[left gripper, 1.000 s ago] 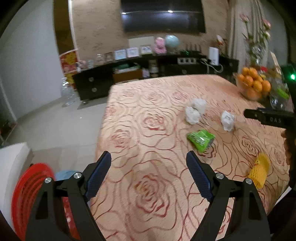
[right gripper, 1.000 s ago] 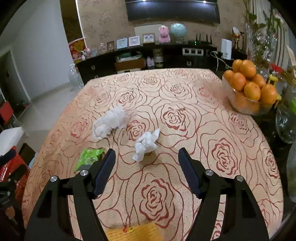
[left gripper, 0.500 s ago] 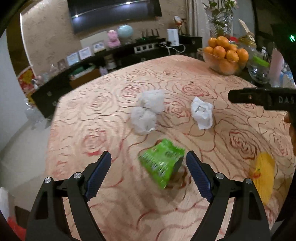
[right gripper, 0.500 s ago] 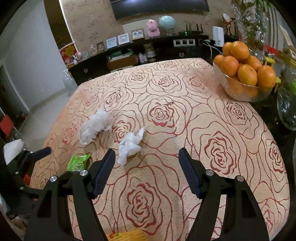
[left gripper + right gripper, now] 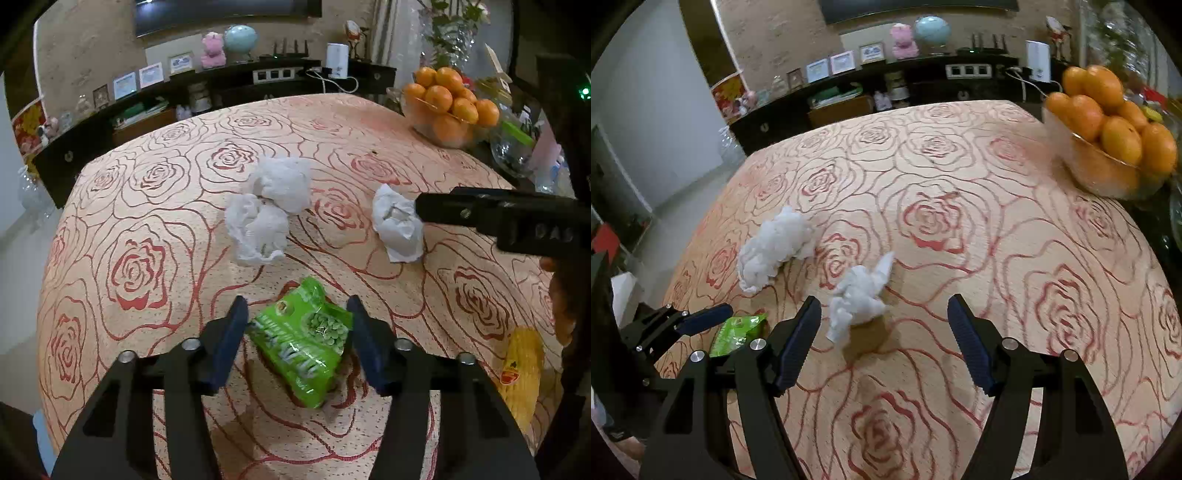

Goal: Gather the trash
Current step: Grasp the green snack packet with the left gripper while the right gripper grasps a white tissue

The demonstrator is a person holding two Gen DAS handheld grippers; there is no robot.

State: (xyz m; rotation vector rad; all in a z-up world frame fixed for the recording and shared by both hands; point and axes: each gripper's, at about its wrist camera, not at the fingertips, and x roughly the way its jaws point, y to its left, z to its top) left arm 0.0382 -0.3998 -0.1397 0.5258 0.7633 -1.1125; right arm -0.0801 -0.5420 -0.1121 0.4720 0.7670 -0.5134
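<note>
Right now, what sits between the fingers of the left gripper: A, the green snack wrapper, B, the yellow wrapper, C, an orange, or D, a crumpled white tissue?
A: in the left wrist view the left gripper has its fingers either side of the green snack wrapper lying on the rose-patterned tablecloth, not yet shut on it.

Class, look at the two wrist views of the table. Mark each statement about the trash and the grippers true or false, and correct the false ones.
1. The green packet lies between the left gripper's fingers. True.
2. The right gripper is shut on a tissue. False: it is open, with the tissue just ahead of its fingers.
3. The bowl holds oranges. True.
4. The yellow wrapper lies inside the bowl. False: it lies on the tablecloth.
</note>
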